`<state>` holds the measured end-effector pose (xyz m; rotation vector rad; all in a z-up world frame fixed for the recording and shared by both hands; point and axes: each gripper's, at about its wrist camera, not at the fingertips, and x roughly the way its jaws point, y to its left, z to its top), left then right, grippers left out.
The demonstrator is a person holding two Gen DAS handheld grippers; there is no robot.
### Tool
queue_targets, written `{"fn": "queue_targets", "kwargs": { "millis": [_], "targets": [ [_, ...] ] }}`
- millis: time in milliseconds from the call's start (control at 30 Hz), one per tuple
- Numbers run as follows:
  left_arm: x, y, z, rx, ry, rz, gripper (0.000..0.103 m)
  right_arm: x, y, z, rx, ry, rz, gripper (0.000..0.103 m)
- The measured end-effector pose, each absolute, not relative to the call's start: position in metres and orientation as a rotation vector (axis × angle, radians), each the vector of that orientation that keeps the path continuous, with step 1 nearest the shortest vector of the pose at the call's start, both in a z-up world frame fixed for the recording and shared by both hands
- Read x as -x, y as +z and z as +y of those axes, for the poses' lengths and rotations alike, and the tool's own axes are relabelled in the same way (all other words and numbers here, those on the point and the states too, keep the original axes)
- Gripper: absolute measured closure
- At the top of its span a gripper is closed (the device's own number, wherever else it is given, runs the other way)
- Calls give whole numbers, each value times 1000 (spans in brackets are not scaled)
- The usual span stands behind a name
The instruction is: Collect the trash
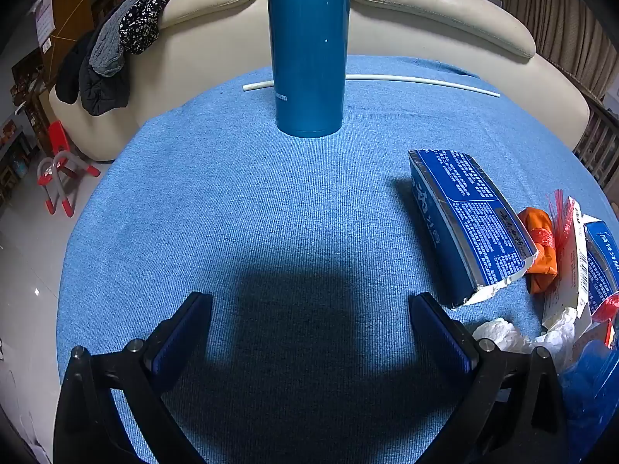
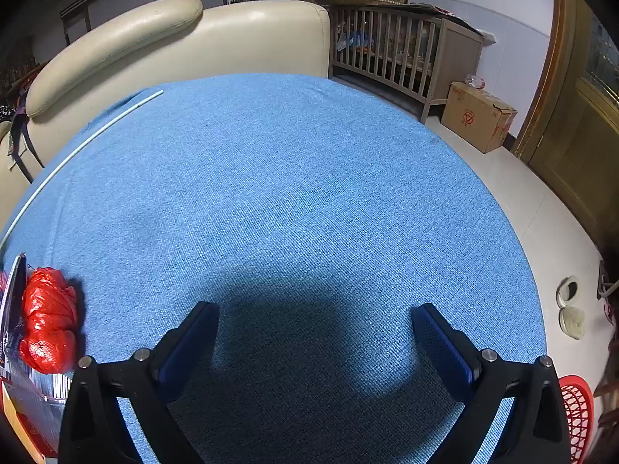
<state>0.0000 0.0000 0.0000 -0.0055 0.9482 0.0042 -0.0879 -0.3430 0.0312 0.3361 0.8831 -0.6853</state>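
Note:
A heap of trash lies at the right of the left wrist view: a torn blue carton (image 1: 470,220), an orange wrapper (image 1: 541,249), crumpled white paper (image 1: 506,334) and a blue plastic bag (image 1: 592,382). My left gripper (image 1: 309,301) hangs open over bare blue cloth, its right finger just left of the carton and paper. In the right wrist view a crumpled red plastic bag (image 2: 48,319) lies at the left edge beside flat packaging (image 2: 23,398). My right gripper (image 2: 315,311) stands open over the cloth, right of the red bag, nothing between its fingers.
A tall teal flask (image 1: 309,50) stands upright at the far middle of the blue-covered table (image 1: 232,201). A thin white rod (image 1: 421,82) lies along the far edge. A cream sofa (image 2: 216,34) sits behind. A red basket (image 2: 578,413) is on the floor at right.

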Motion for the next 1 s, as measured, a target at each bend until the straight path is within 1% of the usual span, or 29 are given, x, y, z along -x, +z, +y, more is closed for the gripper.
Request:
{"fn": "queue_targets", "kwargs": {
  "millis": [567,667,833,1000],
  "targets": [
    [1,0,1,9,-2,947,0,85,26,-343,-334,-682,884,0],
    [3,2,4,10,-43,950,0,91,29,-343,-340,-644,924,0],
    [36,24,23,16,-8,881,0,137,67,-327,-298,-627,799,0],
    [86,52,22,20,-50,815,0,181,94,-298,-299,-566,706,0]
  ]
}}
